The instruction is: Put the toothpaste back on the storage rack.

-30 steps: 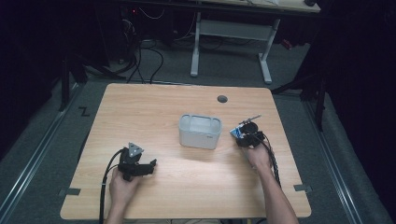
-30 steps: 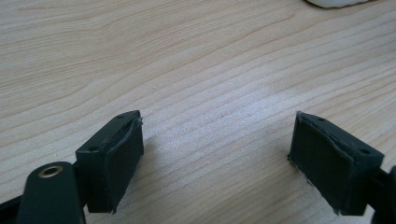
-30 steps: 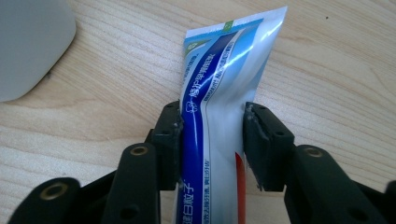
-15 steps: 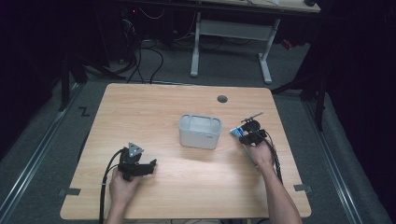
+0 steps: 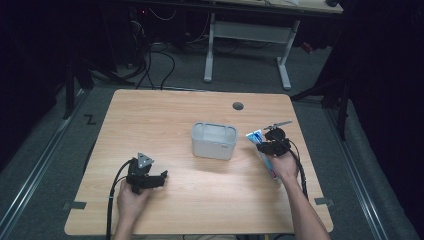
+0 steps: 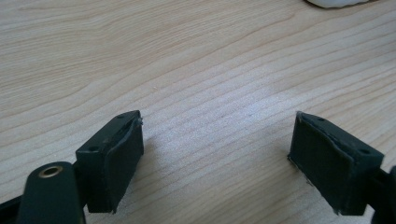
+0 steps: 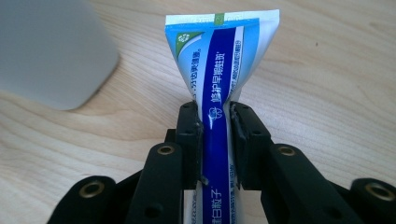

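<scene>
Right gripper [image 7: 215, 135]: jaws clamped on toothpaste tube [image 7: 219, 70] — lift level toward bin [image 5: 214, 141].
Left gripper [image 6: 219, 158]: jaws apart, empty.

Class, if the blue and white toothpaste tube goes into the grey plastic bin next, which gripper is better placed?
Right. The right gripper is shut on the blue and white toothpaste tube beside the grey plastic bin. The left gripper sits open over bare wooden table, farther off.

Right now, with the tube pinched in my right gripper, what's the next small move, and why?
Probably lift the tube and carry it toward the bin. The right gripper is shut on it mid-body, the bin sits open-topped just beside it, and the left gripper rests open, holding nothing.
</scene>
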{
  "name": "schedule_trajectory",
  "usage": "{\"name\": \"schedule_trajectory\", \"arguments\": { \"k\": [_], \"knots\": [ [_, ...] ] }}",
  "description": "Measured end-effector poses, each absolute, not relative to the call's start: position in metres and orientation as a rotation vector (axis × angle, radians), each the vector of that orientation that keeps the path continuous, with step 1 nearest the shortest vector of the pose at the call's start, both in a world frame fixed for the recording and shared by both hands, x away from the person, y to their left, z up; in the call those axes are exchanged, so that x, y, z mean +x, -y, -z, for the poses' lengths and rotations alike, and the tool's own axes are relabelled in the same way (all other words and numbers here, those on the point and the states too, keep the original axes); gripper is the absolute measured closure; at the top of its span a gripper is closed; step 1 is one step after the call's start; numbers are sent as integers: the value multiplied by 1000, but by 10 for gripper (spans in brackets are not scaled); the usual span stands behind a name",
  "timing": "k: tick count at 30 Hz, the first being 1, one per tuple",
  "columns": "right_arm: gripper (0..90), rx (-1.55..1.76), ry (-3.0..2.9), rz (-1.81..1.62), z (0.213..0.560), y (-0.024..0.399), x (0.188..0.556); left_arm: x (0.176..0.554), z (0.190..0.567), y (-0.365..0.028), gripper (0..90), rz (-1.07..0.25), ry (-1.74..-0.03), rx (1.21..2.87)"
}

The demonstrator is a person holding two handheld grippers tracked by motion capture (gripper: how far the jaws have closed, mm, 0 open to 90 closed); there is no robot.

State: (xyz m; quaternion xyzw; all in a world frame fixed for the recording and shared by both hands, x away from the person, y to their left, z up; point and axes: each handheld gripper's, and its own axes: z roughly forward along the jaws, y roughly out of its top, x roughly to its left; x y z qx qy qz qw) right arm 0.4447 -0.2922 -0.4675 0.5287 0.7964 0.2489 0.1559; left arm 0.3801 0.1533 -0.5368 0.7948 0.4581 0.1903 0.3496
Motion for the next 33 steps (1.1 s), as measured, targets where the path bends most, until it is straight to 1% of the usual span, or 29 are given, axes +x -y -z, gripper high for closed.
{"name": "schedule_trajectory", "arguments": {
  "k": [15,28,33],
  "knots": [
    [749,1441,-2243,-961,436,298,424,380,537,-153,178,-493,-1187,2059],
    [748,1400,-2238,-1105,425,295,416,380,537,-153,178,-492,-1187,2059],
    [748,1378,-2236,-1108,420,292,413,380,537,-153,178,-493,-1187,2059]
  ]
}}
